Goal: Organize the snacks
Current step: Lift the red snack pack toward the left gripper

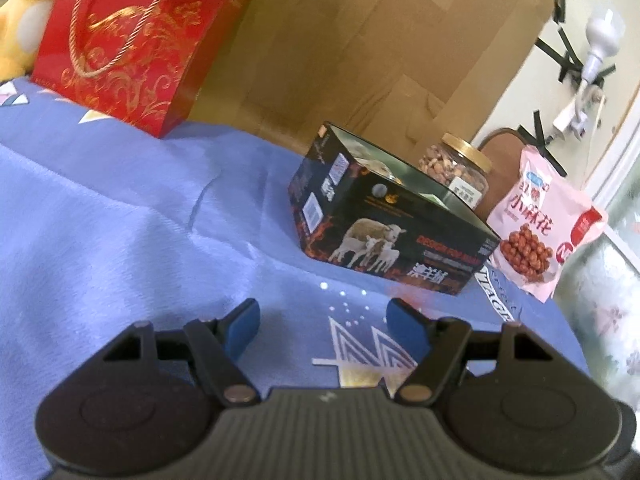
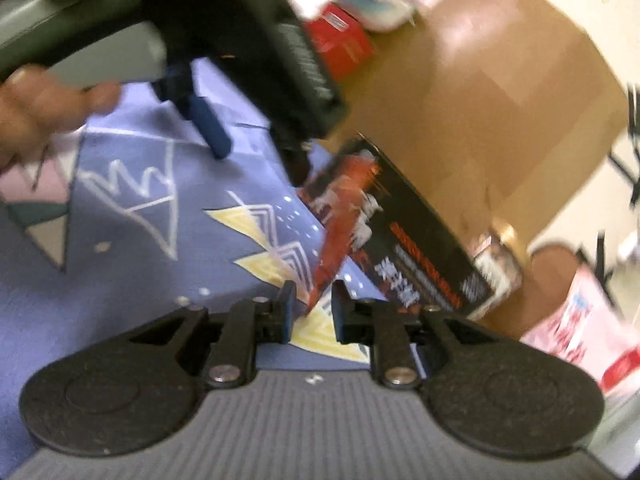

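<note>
A black open-top box [image 1: 384, 224] printed with sheep and flames sits on the blue bedspread [image 1: 120, 220]. Behind it stands a nut jar [image 1: 460, 168] with a gold lid, and to its right a pink snack bag [image 1: 540, 224]. My left gripper [image 1: 322, 324] is open and empty, low over the cloth in front of the box. My right gripper [image 2: 312, 308] is nearly closed on a thin red snack packet [image 2: 336, 236], which sticks up in front of the black box [image 2: 404, 240]. The left gripper [image 2: 224, 60] shows at upper left in the right wrist view, which is blurred.
A red gift bag [image 1: 132, 44] stands at the back left beside a yellow plush toy [image 1: 16, 28]. A large cardboard box [image 1: 380, 48] rises behind the black box. The bed's edge falls away at the right [image 1: 580, 340]. The pink bag [image 2: 580, 328] is at the right.
</note>
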`<action>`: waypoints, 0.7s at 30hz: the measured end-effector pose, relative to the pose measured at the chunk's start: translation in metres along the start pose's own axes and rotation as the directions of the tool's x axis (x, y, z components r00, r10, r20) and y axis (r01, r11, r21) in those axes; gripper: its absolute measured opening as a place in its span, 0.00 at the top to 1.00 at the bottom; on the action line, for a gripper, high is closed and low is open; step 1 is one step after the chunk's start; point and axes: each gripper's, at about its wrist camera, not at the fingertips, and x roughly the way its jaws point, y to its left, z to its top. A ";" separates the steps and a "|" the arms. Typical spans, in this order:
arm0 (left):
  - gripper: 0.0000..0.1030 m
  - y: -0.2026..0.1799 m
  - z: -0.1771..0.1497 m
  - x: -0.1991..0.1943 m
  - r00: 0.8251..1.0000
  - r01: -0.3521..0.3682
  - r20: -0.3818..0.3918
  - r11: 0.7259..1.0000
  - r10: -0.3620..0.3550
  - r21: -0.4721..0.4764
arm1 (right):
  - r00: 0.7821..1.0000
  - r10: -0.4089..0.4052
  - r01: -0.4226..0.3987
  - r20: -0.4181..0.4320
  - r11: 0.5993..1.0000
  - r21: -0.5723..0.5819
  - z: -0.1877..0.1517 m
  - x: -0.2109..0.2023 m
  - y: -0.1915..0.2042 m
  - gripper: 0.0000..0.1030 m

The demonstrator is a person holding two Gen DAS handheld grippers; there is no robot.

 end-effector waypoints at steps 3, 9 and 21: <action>0.30 0.004 0.001 0.000 1.000 0.003 0.000 1.000 -0.003 -0.020 | 1.000 0.011 -0.011 -0.002 1.000 0.016 0.000 0.000 -0.005 0.79; 0.30 0.006 0.002 -0.001 1.000 -0.003 0.005 0.999 0.004 -0.033 | 1.000 0.026 -0.026 -0.006 0.996 0.083 -0.003 -0.003 -0.014 0.72; 0.29 0.006 0.002 0.000 1.000 0.002 0.004 0.999 -0.002 -0.038 | 0.912 0.400 -0.291 0.087 0.485 0.824 -0.049 0.020 -0.105 0.65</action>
